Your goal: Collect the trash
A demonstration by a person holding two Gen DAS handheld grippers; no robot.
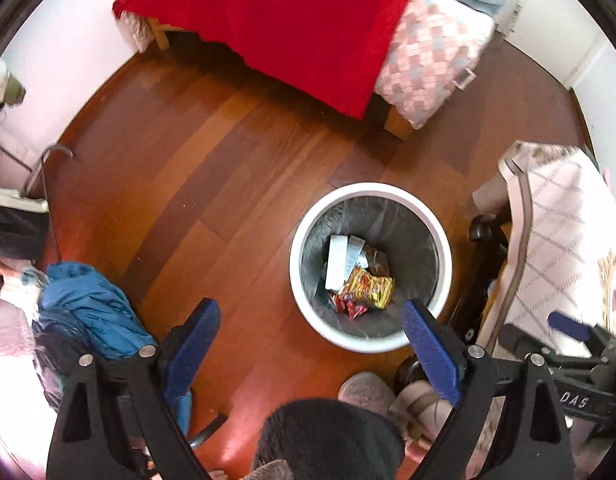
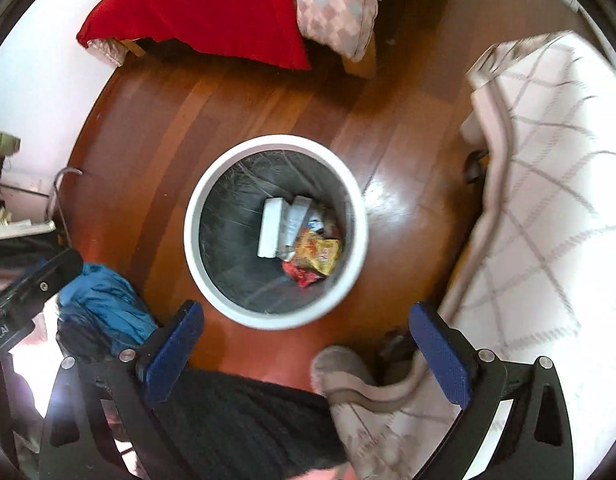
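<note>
Here, both tongs (image 1: 312, 338) (image 2: 305, 338) gape above bin rim (image 2: 211, 184).

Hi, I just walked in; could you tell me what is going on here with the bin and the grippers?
A person holding two grippers stands over a white trash bin on the wooden floor. The left gripper and the right gripper are both open and empty, above the bin. Inside the bin lie a white box and a yellow and red wrapper. No loose trash shows on the bare floor.
</note>
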